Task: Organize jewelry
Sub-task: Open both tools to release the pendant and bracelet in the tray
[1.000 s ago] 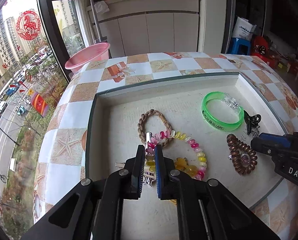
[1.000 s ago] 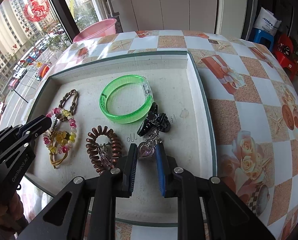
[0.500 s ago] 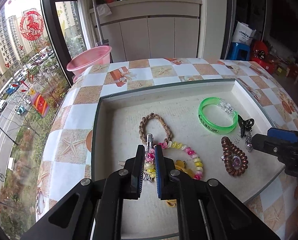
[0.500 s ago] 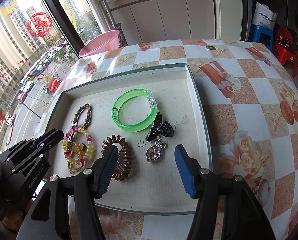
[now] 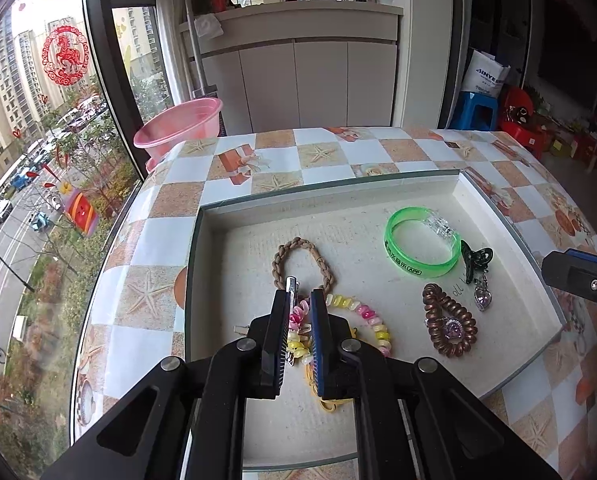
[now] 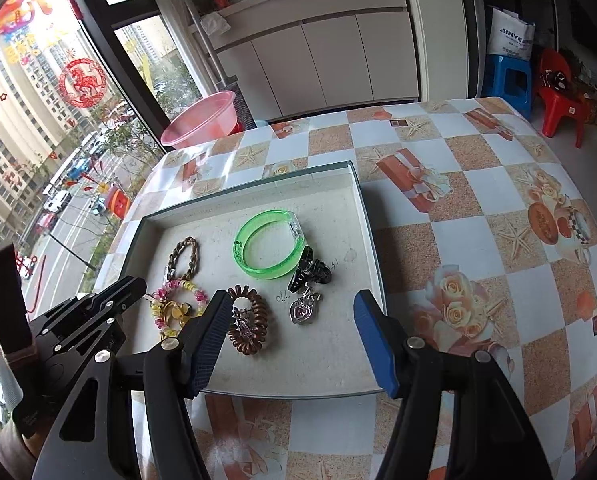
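Observation:
A shallow white tray (image 5: 510,236) (image 6: 372,216) holds the jewelry. My left gripper (image 5: 300,296) is shut on a silver hair clip (image 5: 291,285) above a pink and yellow spiral bracelet (image 5: 372,320) (image 6: 178,286). A braided brown bracelet (image 5: 282,254) (image 6: 188,254) lies behind it. A green bangle (image 5: 420,246) (image 6: 268,244), a black claw clip (image 5: 474,260) (image 6: 310,270), a purple heart pendant (image 5: 481,298) (image 6: 300,310) and a brown spiral hair tie (image 5: 450,326) (image 6: 250,322) lie to the right. My right gripper (image 6: 294,314) is open and empty above the tray's near edge.
The tray sits on a table with a checkered starfish cloth (image 6: 478,208). A pink basin (image 5: 180,126) stands beyond the far left corner. A window (image 5: 38,120) is at the left. Blue and red stools (image 6: 538,80) stand at the back right.
My right gripper opened, let go of the heart pendant and pulled back and up. My left gripper, still shut on the hair clip, rose away from the tray.

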